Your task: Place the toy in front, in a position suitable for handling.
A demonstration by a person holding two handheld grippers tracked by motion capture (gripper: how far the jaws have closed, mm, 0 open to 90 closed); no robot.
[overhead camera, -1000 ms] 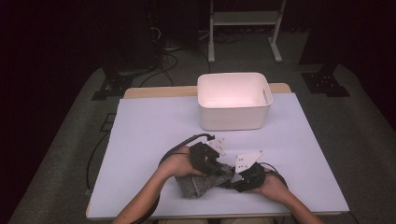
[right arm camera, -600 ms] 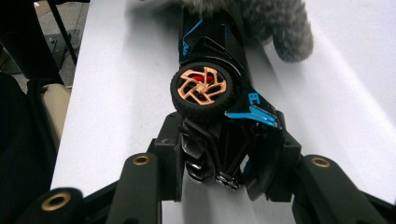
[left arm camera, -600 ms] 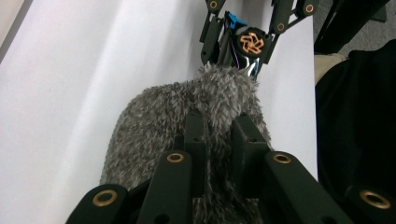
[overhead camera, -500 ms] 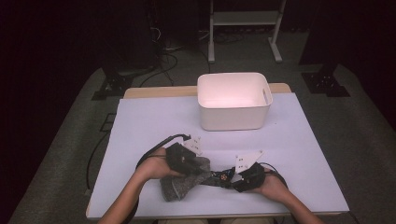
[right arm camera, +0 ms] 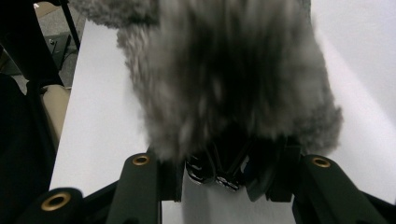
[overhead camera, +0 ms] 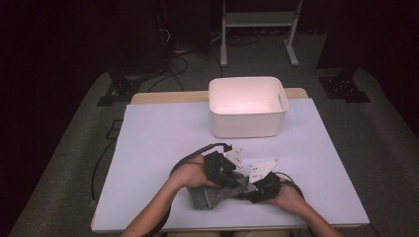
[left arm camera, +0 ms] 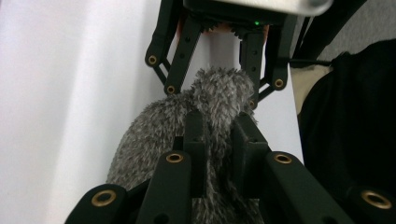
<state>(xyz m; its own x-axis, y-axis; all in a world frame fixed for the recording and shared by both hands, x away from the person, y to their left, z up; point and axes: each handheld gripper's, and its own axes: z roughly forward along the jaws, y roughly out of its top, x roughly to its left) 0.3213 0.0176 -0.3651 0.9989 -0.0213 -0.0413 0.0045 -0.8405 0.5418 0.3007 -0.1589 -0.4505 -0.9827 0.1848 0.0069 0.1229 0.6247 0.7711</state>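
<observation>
Grey fuzzy fabric piece [overhead camera: 213, 195]: soft, limp, light; left gripper [left arm camera: 219, 135] pinches a fold, right gripper [right arm camera: 229, 158] clamps its edge; best gripped at bunched folds

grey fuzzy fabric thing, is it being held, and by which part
Yes, by both. The left gripper pinches a fold near one end of the grey fuzzy fabric piece; the right gripper holds its opposite edge.
</observation>
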